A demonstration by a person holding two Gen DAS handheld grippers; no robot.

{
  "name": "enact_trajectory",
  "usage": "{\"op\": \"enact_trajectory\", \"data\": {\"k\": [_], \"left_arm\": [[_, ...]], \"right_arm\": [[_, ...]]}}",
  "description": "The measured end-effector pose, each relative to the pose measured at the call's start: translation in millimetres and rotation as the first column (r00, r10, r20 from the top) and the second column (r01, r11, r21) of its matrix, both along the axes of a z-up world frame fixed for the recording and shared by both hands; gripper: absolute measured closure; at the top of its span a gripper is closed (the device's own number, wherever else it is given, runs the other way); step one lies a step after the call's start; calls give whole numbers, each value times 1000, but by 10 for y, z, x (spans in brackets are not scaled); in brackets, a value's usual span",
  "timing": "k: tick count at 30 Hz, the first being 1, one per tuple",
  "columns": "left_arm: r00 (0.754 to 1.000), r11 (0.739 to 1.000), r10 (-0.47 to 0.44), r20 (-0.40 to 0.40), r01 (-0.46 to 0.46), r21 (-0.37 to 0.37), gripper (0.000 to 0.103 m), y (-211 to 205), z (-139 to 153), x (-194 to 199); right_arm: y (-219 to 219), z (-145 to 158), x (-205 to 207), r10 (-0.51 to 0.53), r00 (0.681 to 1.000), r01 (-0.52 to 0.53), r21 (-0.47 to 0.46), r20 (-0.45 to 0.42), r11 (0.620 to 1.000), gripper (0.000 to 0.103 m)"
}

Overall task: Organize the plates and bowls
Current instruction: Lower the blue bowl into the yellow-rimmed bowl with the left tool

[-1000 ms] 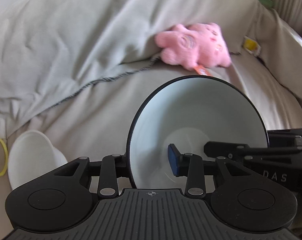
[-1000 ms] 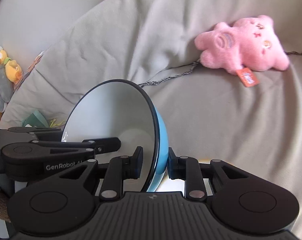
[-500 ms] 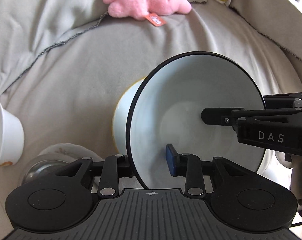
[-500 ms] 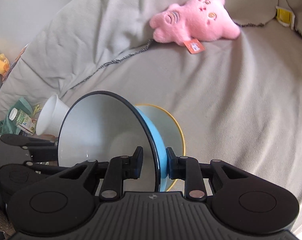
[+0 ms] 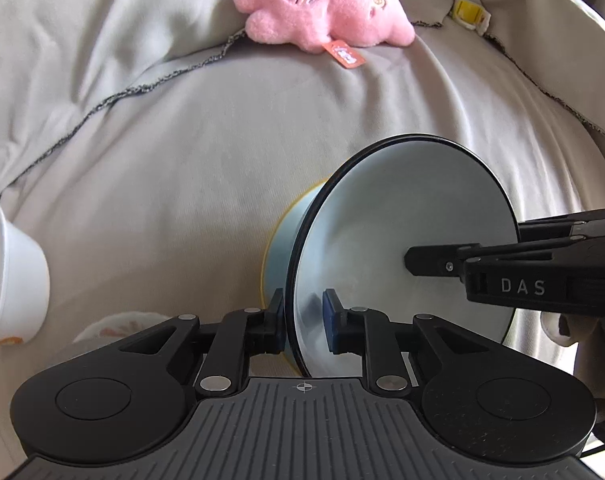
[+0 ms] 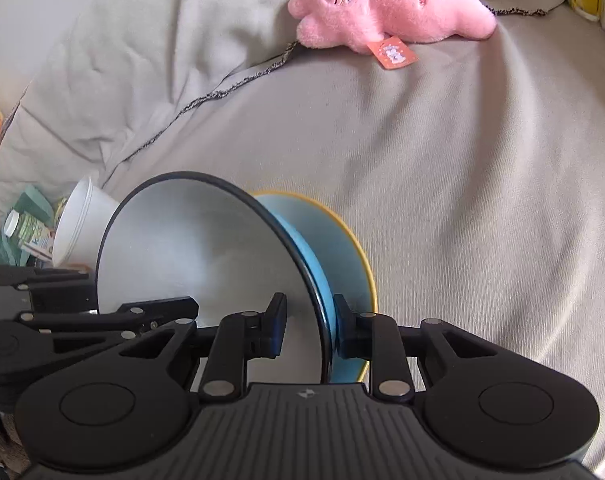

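The left gripper [image 5: 302, 326] and the right gripper [image 6: 308, 330] each have their fingers one on each side of the blue bowl's [image 6: 206, 252] rim, with small gaps showing. The bowl tips into a yellow-rimmed bowl [image 6: 342, 248] just beyond them. Far ahead lies a pink plush toy [image 5: 326, 20] on the grey cover [image 5: 182, 160]. A white cup [image 6: 82, 224] sits left.

My left wrist camera sits close behind the bowl [image 5: 402, 240], facing the plush toy [image 5: 326, 12] at 12 o'clock. My right camera looks likewise; both share bowl [image 6: 190, 252] and toy [image 6: 390, 4].
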State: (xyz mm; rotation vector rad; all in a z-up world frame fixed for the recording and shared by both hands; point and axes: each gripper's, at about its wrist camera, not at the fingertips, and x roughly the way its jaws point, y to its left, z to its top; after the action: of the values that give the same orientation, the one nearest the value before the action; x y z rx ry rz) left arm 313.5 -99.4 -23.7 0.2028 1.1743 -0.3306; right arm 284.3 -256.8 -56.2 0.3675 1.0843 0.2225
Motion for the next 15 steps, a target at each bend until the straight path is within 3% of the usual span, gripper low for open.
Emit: {"op": "enact_trajectory", "data": {"k": [9,15], "left_arm": [[998,998,14,-63,-17,-52,85,47,-23,105],[998,997,-62,-8,62,41,81,-97,-24,12]], "right_arm": [[-29,20,17,16,1000,-16,-14,-4,1000,77],[99,73,-33,39,999,-38,-89,2,995,72]]}}
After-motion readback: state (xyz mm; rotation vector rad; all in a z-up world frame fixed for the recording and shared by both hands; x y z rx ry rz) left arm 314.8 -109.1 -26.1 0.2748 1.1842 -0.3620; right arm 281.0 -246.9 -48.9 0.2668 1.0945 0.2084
